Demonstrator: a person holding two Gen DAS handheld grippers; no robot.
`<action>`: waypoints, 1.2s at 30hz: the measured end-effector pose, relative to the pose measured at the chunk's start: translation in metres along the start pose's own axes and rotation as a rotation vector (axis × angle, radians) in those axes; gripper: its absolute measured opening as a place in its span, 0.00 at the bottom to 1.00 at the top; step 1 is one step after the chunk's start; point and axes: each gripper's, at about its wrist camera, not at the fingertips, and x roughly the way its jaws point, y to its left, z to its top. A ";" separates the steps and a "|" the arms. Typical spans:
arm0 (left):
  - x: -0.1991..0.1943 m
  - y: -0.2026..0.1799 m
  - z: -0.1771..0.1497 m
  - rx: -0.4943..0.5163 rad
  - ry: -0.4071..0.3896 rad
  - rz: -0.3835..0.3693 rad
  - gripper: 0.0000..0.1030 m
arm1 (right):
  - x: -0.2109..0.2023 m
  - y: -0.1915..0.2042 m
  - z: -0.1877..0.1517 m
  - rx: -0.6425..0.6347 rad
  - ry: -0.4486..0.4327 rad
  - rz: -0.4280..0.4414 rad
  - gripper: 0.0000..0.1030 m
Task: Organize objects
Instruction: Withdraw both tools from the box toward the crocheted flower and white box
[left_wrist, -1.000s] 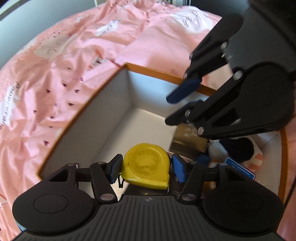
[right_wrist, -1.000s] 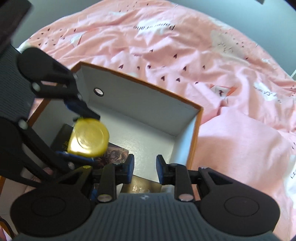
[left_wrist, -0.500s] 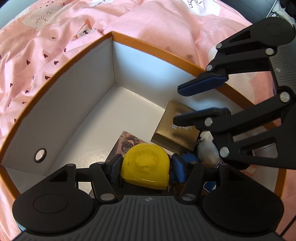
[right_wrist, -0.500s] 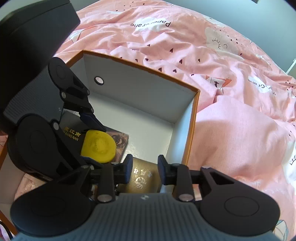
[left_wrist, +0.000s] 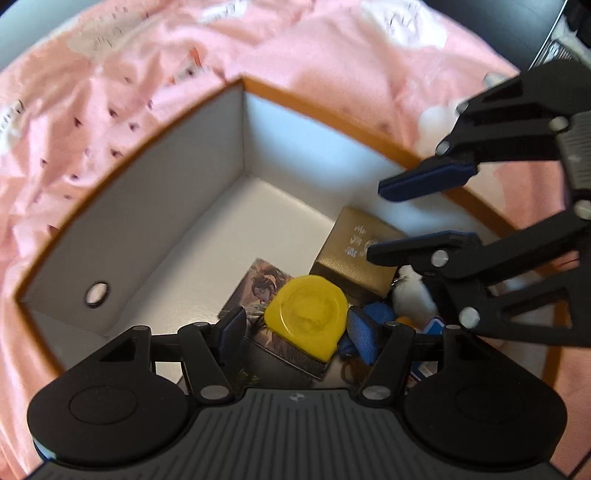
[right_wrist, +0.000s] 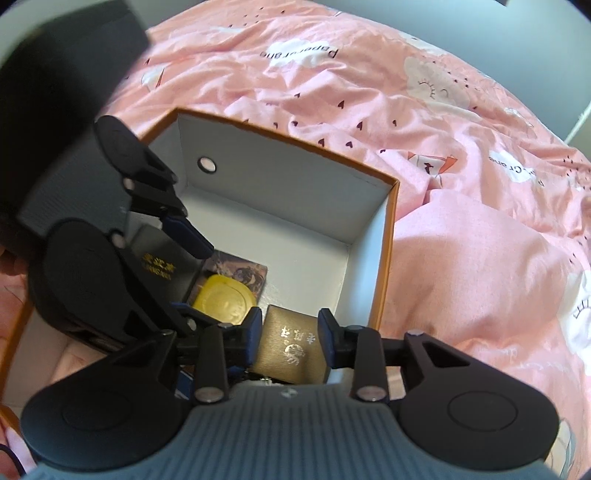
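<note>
A yellow tape measure (left_wrist: 306, 317) (right_wrist: 223, 299) lies on a picture card (left_wrist: 258, 288) inside the white box with an orange rim (left_wrist: 147, 206) (right_wrist: 280, 177). My left gripper (left_wrist: 295, 328) (right_wrist: 195, 280) straddles it, its jaws opening, with a gap at the left pad. Over a gold box (left_wrist: 354, 251) (right_wrist: 291, 347) on the box floor hangs my right gripper (right_wrist: 290, 332) (left_wrist: 380, 221). Its jaws are opening too, and the gold box shows between the pads from above. I see no grip on it.
A black box with gold lettering (right_wrist: 162, 262), a white plush toy (left_wrist: 413, 295) and a blue item (left_wrist: 380, 314) crowd the near part of the box. Its far corner floor (left_wrist: 236, 229) is bare. Pink bedding (right_wrist: 443, 184) surrounds the box.
The left gripper came down into the box with the tape measure and its jaws widened off it. The right gripper's jaws spread wider above the gold box.
</note>
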 end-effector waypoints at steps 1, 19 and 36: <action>-0.010 0.000 -0.004 -0.004 -0.028 0.010 0.70 | -0.004 0.001 0.000 0.016 -0.009 0.004 0.34; -0.128 -0.027 -0.149 -0.444 -0.281 0.361 0.60 | -0.085 0.136 -0.024 0.146 -0.355 0.052 0.41; -0.125 -0.004 -0.230 -0.704 -0.222 0.502 0.54 | -0.048 0.240 -0.060 -0.004 -0.287 -0.087 0.43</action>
